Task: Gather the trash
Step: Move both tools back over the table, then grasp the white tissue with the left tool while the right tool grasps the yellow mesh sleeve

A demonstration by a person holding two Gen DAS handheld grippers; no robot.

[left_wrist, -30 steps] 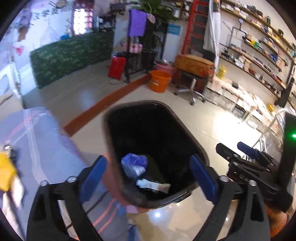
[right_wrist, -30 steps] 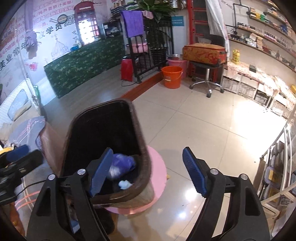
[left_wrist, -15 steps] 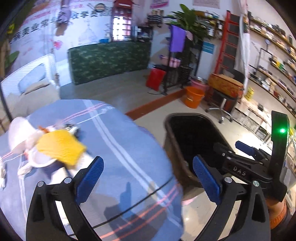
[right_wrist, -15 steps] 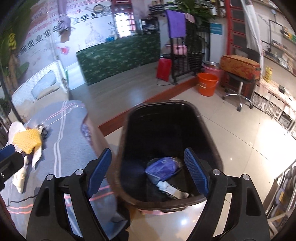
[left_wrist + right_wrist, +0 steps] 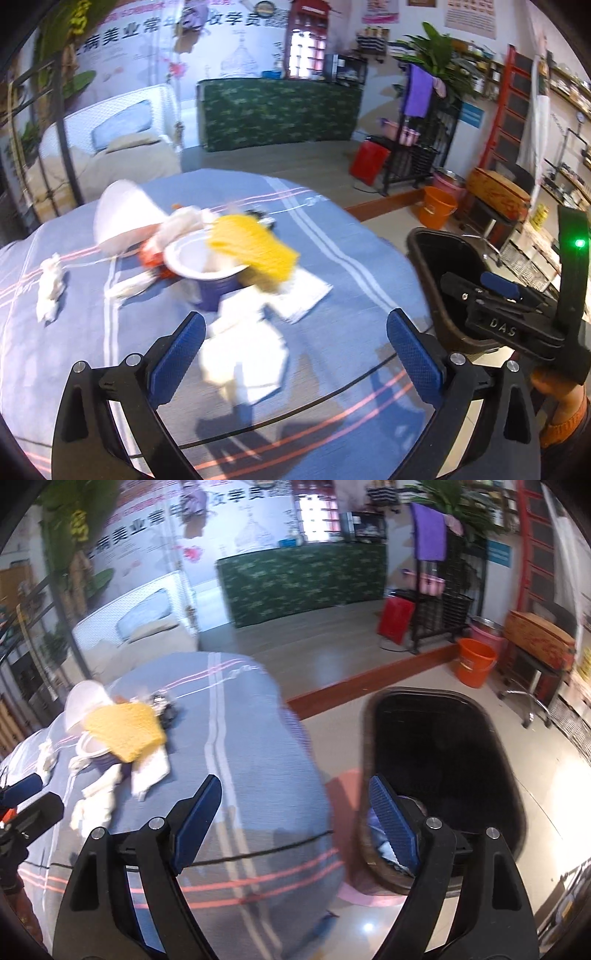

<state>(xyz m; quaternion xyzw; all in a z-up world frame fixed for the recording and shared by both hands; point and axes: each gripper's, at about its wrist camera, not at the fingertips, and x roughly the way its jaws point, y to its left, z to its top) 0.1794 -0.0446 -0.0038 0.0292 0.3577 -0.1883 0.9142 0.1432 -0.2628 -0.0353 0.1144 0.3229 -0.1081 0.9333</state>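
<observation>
Both tools are spread wide and hold nothing.
The left tool (image 5: 295, 347) hangs above white tissues (image 5: 247, 354) on the striped tabletop (image 5: 351, 266); the right tool (image 5: 295, 808) is between tabletop and black bin (image 5: 443, 746).

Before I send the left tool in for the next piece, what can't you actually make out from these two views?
- Crumpled white paper, left wrist view: motion-blurred, outline unclear.
- Purple cup: contents hidden under the yellow cloth.
- Black trash bin, right wrist view: contents mostly hidden behind the right tool finger.
- Bin, left wrist view: inside hidden by its wall.
</observation>
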